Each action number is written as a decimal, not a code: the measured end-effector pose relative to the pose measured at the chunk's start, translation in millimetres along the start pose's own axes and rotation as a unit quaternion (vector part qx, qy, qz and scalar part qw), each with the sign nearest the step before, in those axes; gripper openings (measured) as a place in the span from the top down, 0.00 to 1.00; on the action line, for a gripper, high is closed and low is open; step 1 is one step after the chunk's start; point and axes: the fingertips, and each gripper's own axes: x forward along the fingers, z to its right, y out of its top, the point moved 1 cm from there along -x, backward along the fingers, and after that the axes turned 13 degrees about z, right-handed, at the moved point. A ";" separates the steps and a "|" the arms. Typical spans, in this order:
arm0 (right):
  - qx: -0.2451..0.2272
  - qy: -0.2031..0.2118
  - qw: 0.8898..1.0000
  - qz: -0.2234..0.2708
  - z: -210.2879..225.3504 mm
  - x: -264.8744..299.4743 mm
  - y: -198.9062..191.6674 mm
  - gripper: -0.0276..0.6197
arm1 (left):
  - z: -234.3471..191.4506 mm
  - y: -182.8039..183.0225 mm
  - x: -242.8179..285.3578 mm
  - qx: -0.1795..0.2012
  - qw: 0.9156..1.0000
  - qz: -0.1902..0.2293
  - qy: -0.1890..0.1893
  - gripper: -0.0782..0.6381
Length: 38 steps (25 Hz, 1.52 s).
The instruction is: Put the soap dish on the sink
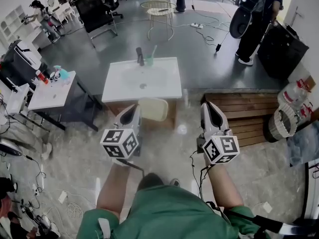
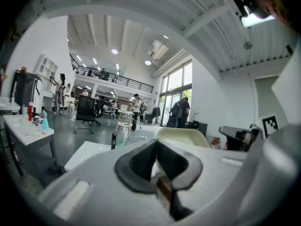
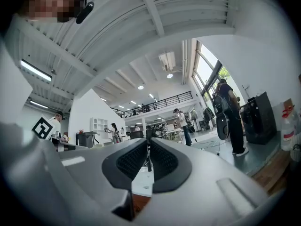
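A white sink (image 1: 142,78) with a dark faucet (image 1: 140,56) and a green item beside it stands ahead of me. The cream soap dish (image 1: 153,109) hangs in the air just in front of the sink's near edge. My left gripper (image 1: 135,111) is shut on the dish's left rim. In the left gripper view the dish (image 2: 183,136) rises right behind the closed jaws (image 2: 156,142). My right gripper (image 1: 209,108) is level to the right of the dish, apart from it and shut, with nothing between its jaws (image 3: 148,147).
A white side table (image 1: 52,91) with bottles stands left of the sink. A wooden platform (image 1: 244,113) and water jugs (image 1: 294,96) lie to the right. Behind the sink are a black chair (image 1: 97,11), a wire stool (image 1: 159,14), floor cables and a standing person (image 1: 259,19).
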 end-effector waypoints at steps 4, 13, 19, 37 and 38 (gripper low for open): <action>0.000 -0.003 1.000 -0.003 11.9 2.3 -0.5 0.93 | 2.8 -2.8 10.5 0.001 1.000 -0.002 0.002 0.88; -0.011 -0.014 1.000 -0.019 35.0 54.4 -31.6 0.93 | -38.9 -24.7 63.6 -0.019 1.000 -0.011 0.003 0.88; -0.018 -0.019 0.999 -0.032 41.5 126.7 -62.5 0.93 | -94.5 -29.4 122.7 -0.033 0.999 -0.012 -0.003 0.88; -0.033 -0.055 0.996 -0.060 51.6 265.3 -132.5 0.93 | -210.4 -54.7 235.9 -0.076 0.996 -0.031 -0.025 0.88; -0.033 -0.055 0.996 -0.061 52.4 267.9 -134.7 0.93 | -212.2 -55.5 238.6 -0.077 0.996 -0.031 -0.026 0.88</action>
